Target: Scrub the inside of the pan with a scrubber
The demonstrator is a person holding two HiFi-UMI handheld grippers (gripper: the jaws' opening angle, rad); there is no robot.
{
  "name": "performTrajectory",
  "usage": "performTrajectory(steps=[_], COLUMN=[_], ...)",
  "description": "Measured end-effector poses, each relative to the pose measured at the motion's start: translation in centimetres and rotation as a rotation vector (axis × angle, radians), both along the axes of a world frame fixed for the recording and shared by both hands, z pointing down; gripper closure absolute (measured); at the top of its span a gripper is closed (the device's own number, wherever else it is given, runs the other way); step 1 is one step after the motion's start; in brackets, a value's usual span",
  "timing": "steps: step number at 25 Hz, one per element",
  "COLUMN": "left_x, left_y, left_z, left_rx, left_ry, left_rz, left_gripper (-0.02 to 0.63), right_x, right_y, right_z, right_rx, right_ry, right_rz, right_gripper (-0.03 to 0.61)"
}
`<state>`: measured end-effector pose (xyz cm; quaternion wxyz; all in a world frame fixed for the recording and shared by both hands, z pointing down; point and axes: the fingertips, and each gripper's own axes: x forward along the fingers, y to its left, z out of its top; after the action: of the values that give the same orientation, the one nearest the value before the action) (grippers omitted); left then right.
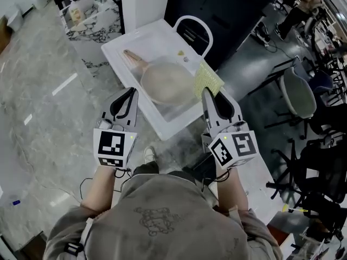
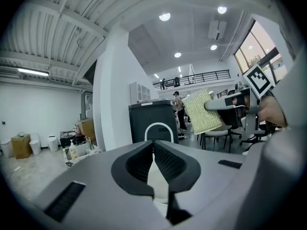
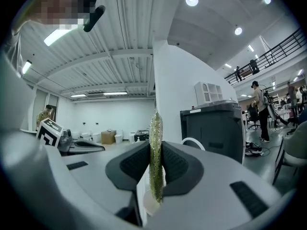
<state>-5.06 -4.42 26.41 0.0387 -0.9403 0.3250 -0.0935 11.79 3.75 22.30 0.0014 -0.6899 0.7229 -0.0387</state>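
A cream pan (image 1: 165, 83) lies in the white sink basin (image 1: 122, 47), with its handle (image 1: 133, 58) pointing to the far left. My right gripper (image 1: 209, 93) is shut on a yellow-green scrubber (image 1: 209, 79), held over the basin's right rim beside the pan. In the right gripper view the scrubber (image 3: 155, 143) stands edge-on between the jaws. My left gripper (image 1: 131, 93) hovers over the basin's near left rim with its jaws together and nothing between them. From the left gripper view the scrubber (image 2: 201, 111) shows flat, up to the right.
A white looped faucet (image 1: 192, 23) rises at the basin's far edge. Behind it stands a dark cabinet (image 1: 222, 7). Chairs (image 1: 298, 93) crowd the right side. A marble counter with bottles (image 1: 87, 15) is at the far left.
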Motion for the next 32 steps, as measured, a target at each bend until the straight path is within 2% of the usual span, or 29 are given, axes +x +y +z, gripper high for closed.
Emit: performTrajectory(steps=[8, 15, 21, 26, 32], left_x=[0.3, 1.3, 3.5, 5.7, 7.1], left_y=[-5.0, -7.8, -9.3, -10.1, -11.0], left_z=[1.8, 4.4, 7.0, 9.1, 12.6], left_rx=[-0.048, -0.087, -0.142, -0.181, -0.254], left_ry=[-0.003, -0.041, -0.105, -0.163, -0.192], left_rz=[-0.048, -0.118, -0.184, -0.216, -0.256], left_gripper=[0.592, 0.592, 0.592, 0.592, 0.592], right_x=[1.9, 3.7, 6.7, 10.0, 12.3], right_y=[-6.5, -11.2, -15.4, -18.8, -22.5], right_z=[1.9, 5.2, 9.5, 14.6, 20.4], right_rx=[-0.078, -0.143, -0.216, -0.315, -0.404], right_ry=[0.045, 0.083, 0.101, 0.087, 0.101], right_rz=[-0.009, -0.067, -0.113, -0.129, -0.126], right_gripper=[0.505, 0.505, 0.505, 0.505, 0.505])
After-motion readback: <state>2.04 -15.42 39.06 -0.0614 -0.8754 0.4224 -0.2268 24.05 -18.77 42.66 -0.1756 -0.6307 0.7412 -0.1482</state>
